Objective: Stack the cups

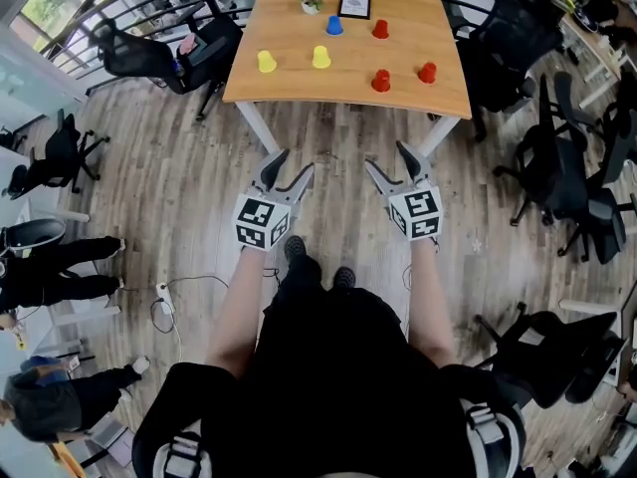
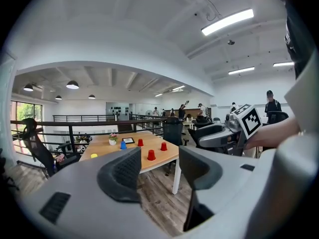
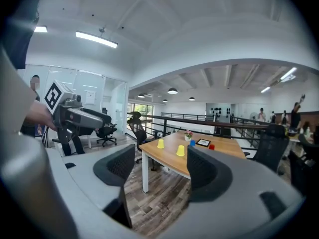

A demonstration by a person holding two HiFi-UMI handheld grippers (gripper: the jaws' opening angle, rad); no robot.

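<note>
- The left gripper [image 1: 296,162] is held out in front of the person, above the wooden floor [image 1: 179,167] and short of the table's near edge. Its jaws are parted, and nothing is gripped between them.
- The right gripper [image 1: 385,157] is held beside it at much the same height. Its jaws are spread wide, and nothing is gripped there either.
- Six cups are set apart from one another, upside down, on the wooden table [image 1: 299,93]. None is stacked on another.
- The first yellow cup [image 1: 266,62] is placed toward the table's left side, and the second yellow cup [image 1: 320,57] is set near it, closer to the middle.
- The blue cup [image 1: 334,26] is placed further back, with the rear red cup [image 1: 380,29] near it on the right.
- The front red cup [image 1: 381,81] and the right red cup [image 1: 427,73] are set near each other toward the near right corner.
- A small flower pot [image 1: 313,2] and a framed picture [image 1: 354,6] are placed side by side at the table's far edge.
- A black office chair [image 1: 149,53] is parked at the table's left end, and another chair [image 1: 508,38] at its right end.
- In the left gripper view the table and cups are seen through the gap between the jaws, well away from them. The right gripper's marker cube [image 2: 248,121] is seen at the right.
- In the right gripper view the yellow cups are framed in the open gap, again well apart from the jaws.
</note>
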